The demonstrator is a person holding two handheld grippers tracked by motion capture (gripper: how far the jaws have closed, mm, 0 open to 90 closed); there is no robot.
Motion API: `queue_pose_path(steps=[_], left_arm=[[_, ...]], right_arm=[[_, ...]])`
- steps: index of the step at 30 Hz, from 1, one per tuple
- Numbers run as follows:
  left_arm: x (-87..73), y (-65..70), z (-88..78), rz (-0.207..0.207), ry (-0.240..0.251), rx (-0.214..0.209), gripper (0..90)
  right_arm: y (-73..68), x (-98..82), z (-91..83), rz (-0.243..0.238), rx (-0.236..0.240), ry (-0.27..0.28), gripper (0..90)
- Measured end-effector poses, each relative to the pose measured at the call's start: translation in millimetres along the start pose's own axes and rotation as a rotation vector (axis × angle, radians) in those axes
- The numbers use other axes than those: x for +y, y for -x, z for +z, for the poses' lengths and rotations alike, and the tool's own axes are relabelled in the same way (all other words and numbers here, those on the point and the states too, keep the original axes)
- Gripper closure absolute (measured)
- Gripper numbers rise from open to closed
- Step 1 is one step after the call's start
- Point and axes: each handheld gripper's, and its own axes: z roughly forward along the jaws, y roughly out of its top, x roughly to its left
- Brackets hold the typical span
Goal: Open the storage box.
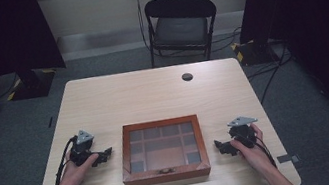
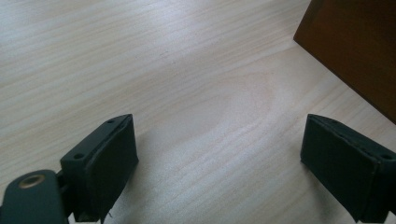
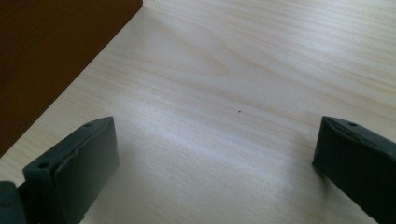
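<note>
A wooden box [image 1: 163, 151] with a glass lid divided into panes sits shut near the front edge of a pale wooden table [image 1: 152, 94], its small clasp facing the person. The left gripper [image 1: 104, 155] rests on the tabletop just left of the box, its jaws spread wide with nothing but bare wood between them (a corner of the box [image 2: 355, 51] shows at the upper right of the left gripper view). The right gripper [image 1: 221, 147] lies to the right of the box, jaws equally wide and empty, with the box's side [image 3: 51, 56] at the upper left of its own view. A black folding chair [image 1: 181, 26] stands beyond the table.
</note>
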Motion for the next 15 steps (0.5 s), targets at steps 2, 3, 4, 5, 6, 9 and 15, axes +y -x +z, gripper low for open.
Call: queue_pose_path(steps=[2,3,4,5,6,9,15], left_arm=[[0.0,0.0,0.0,0.0,0.0,0.0,10.0],[0.0,0.0,0.0,0.0,0.0,-0.001,10.1],[0.0,0.0,-0.1,0.001,-0.001,0.0,10.0],[0.0,0.1,-0.1,0.0,0.0,0.0,10.1],[0.0,0.0,0.0,0.0,0.0,0.0,10.0],[0.0,0.1,-0.1,-0.001,0.0,0.0,10.0],[0.0,0.0,0.0,0.0,0.0,-0.001,10.0]], right_arm=[[0.1,0.0,0.0,-0.001,0.0,0.0,0.0],[-0.1,0.1,0.0,0.002,0.0,-0.001,0.0],[0.0,0.0,0.0,0.0,0.0,0.0,0.0],[0.0,0.0,0.0,0.001,0.0,0.0,0.0],[0.0,0.0,0.0,0.0,0.0,0.0,0.0],[0.0,0.0,0.0,0.0,0.0,0.0,0.0],[-0.2,1.7,0.2,-0.002,0.0,-0.009,0.0]])
